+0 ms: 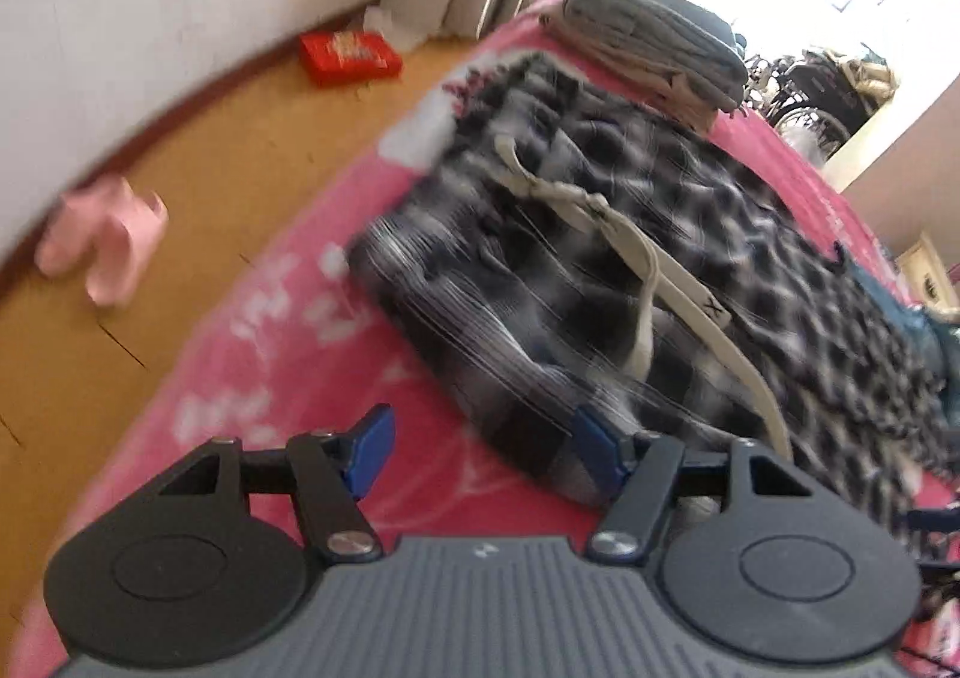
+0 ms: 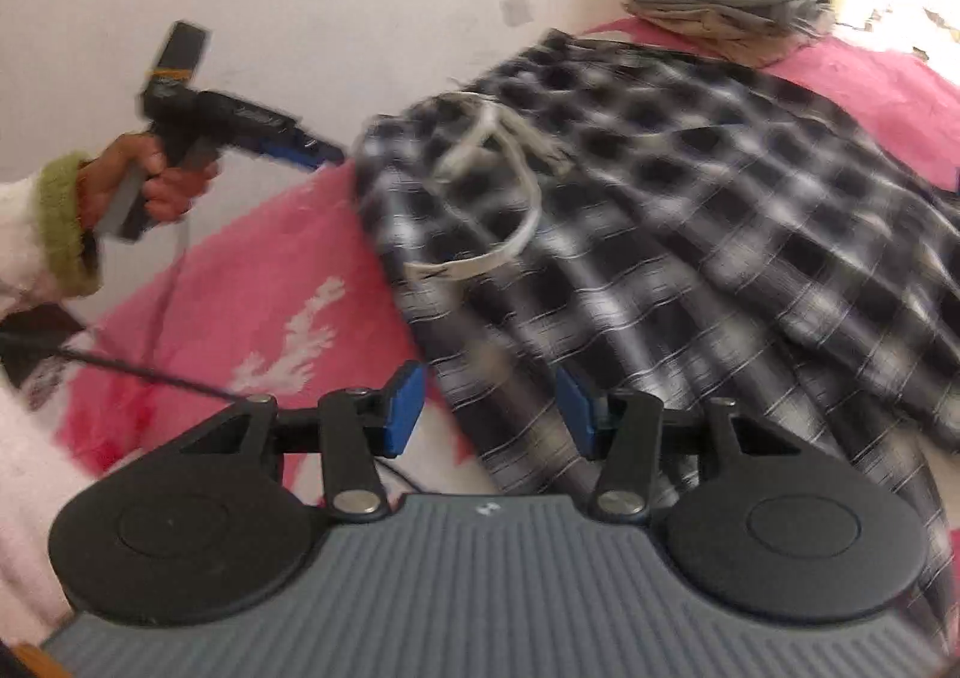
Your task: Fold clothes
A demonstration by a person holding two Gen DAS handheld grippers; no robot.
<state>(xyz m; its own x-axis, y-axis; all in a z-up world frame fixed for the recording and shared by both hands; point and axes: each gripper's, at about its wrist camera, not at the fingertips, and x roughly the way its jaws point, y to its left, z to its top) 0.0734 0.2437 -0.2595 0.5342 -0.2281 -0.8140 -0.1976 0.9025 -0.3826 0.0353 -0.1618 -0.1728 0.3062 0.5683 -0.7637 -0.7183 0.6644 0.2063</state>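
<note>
On bed (image 2: 252, 282): plaid garment (image 2: 690, 210) spread loose, w/ drawstring (image 2: 498, 180) on top, near folded stack (image 2: 732, 0). Soft, light, floppy; best pinched at waistband corners. Both claws, left (image 1: 480, 453) & right (image 2: 489, 408), wide, holding nothing.

The checked garment (image 2: 690, 210) is soft woven cloth with a flat cream cloth drawstring (image 2: 498, 186); the pink bedcover (image 2: 252, 282) looks fleecy and matt. Both grippers (image 1: 480, 450) (image 2: 489, 402) are matt black plastic with smooth blue pads (image 2: 405, 399) and shiny metal pivots. The floor (image 1: 198, 174) is wood
</note>
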